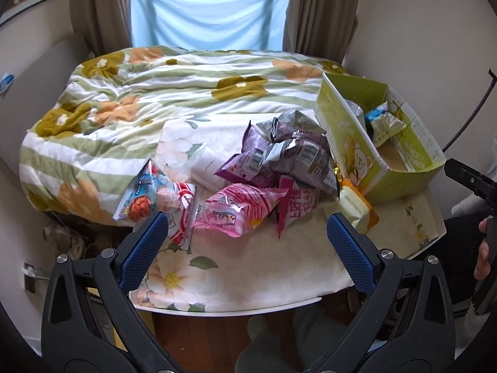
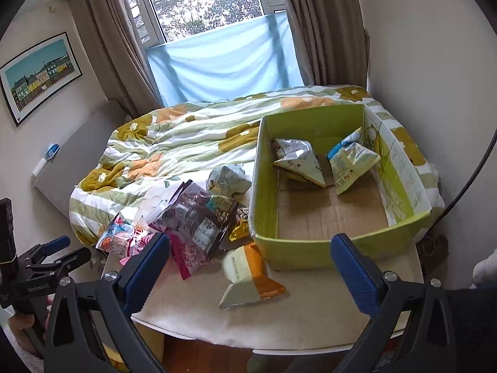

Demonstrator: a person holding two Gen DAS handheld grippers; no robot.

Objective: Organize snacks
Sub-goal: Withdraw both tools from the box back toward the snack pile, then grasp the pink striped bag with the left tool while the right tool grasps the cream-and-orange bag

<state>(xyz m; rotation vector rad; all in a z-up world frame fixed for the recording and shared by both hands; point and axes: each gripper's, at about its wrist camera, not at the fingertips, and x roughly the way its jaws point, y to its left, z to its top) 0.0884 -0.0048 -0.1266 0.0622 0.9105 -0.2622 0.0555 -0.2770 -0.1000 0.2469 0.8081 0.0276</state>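
Both the left gripper [image 1: 247, 236] and right gripper [image 2: 250, 255] hover spread wide, holding nothing. Crinkly snack packets [image 1: 279, 158] lie heaped mid-table [image 1: 264, 279], touching the green cardboard box [image 2: 267, 186] at the right edge, which holds two packets [image 2: 351, 161].

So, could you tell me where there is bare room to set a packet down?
Free: the green box floor in front of its two packets, and the table edge nearest the open right gripper. Crowded: the snack pile left of the box.
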